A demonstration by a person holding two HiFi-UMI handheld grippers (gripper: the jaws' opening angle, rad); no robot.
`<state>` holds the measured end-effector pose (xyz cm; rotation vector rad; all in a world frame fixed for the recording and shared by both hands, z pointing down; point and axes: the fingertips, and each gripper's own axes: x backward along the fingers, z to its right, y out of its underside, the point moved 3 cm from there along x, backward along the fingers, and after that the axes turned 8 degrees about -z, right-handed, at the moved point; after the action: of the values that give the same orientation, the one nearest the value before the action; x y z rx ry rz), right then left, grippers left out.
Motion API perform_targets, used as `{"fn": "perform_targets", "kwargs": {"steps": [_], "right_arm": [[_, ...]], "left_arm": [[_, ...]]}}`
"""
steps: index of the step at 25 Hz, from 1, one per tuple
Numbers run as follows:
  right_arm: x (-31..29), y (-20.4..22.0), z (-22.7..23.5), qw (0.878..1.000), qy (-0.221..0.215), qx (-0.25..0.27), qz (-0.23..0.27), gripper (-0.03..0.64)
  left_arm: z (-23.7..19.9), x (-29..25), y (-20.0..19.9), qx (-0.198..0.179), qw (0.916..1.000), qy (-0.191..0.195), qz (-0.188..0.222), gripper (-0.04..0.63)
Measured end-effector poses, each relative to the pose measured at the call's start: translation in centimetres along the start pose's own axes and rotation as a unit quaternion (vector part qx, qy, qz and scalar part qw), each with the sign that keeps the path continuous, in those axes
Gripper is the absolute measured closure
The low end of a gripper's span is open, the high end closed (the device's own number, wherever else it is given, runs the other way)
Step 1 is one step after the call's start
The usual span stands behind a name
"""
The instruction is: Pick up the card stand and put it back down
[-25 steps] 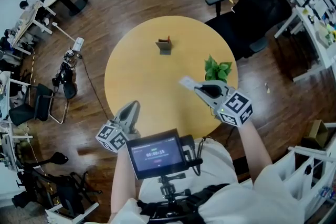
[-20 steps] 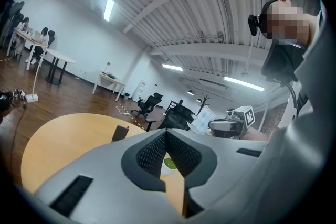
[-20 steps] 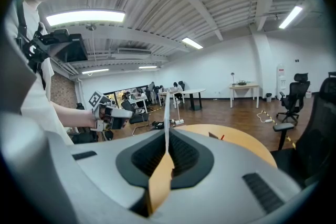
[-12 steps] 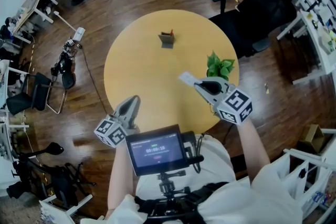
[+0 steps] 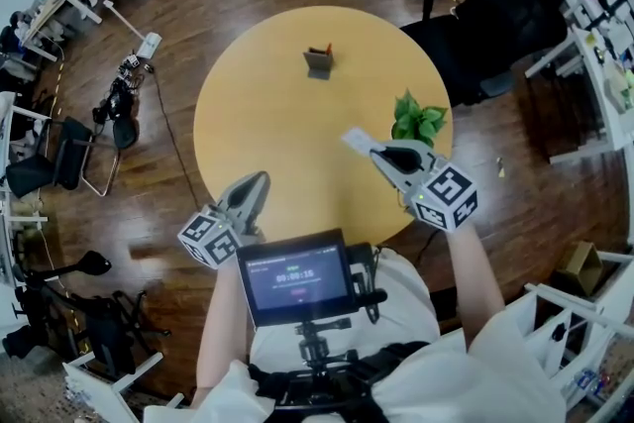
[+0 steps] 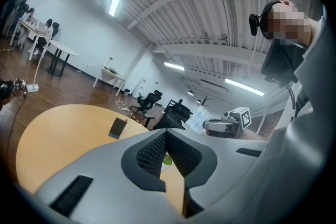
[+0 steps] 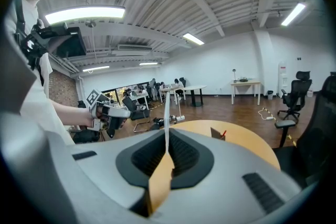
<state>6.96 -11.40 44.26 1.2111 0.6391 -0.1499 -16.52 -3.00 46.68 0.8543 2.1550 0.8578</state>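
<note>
We held both grippers over the round table's (image 5: 267,104) near edge. The left gripper's (image 5: 259,178) jaws were pressed together on nothing, and the right gripper (image 5: 370,147) pinched a white card (image 5: 354,140). The card stand (image 5: 318,61) stood on the table's far side, seemingly yet to be lifted.

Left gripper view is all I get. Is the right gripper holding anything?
Observer: Yes, the right gripper has its jaws shut on a thin white card.
Operator: Where's the stand from there?
Observer: The small grey card stand sits on the far side of the round yellow table, well apart from that gripper, bare tabletop between.
Operator: Green blob through my jaws?
Observer: A small green leafy plant at the table's right edge, beside the right gripper.
</note>
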Motion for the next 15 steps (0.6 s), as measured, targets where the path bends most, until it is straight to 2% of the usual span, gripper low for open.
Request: {"fn": "perform_targets", "kwargs": {"steps": [15], "right_arm": [[-0.8,1.6,0.5,1.000,0.001,0.000,-0.016,0.583]], "left_arm": [[-0.6,-0.1,1.6,0.005,0.9998,-0.011,-0.017,0.595]]}}
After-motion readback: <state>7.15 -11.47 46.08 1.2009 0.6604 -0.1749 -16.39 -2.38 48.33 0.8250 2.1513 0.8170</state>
